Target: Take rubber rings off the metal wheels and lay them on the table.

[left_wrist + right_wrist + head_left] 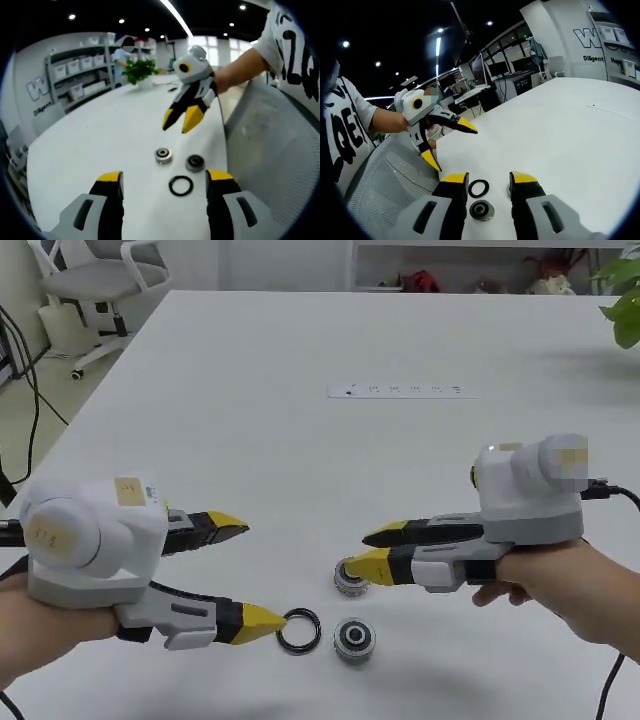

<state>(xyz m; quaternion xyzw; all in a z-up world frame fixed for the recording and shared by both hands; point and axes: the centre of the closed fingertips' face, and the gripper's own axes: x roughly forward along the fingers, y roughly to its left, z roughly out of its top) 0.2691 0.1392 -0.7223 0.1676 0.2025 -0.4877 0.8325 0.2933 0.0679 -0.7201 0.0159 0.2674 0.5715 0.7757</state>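
- As the person leans over the white surface (300, 460), the left gripper (258, 575) sits low on the left. Its yellow-tipped jaws are spread wide, with nothing between them.
- Just past the tip of its lower jaw lies a black rubber ring (299, 630), flat on the surface and off any wheel. In the left gripper view the ring sits just ahead of the gap, nearer the right-hand jaw.
- Just beside the ring, a sliver apart from it, the nearer metal wheel (354, 638) rests on its flat side. It is dark around the hub, and I cannot tell whether it carries a ring.
- A little beyond that one, the second metal wheel (349, 586) sits at the tip of the lower jaw of the right gripper (362, 552). I cannot say whether they touch.
- The right gripper points leftward at the other one, its jaws parted a little and gripping nothing. In the right gripper view the ring and the nearer wheel lie just ahead of the left-hand jaw and the gap, and the second wheel peeps out beside the right-hand jaw.
- A hand (560, 585) wraps the right gripper's handle.
- Well beyond both pairs of jaws, a white power strip (396, 391) lies on the surface.
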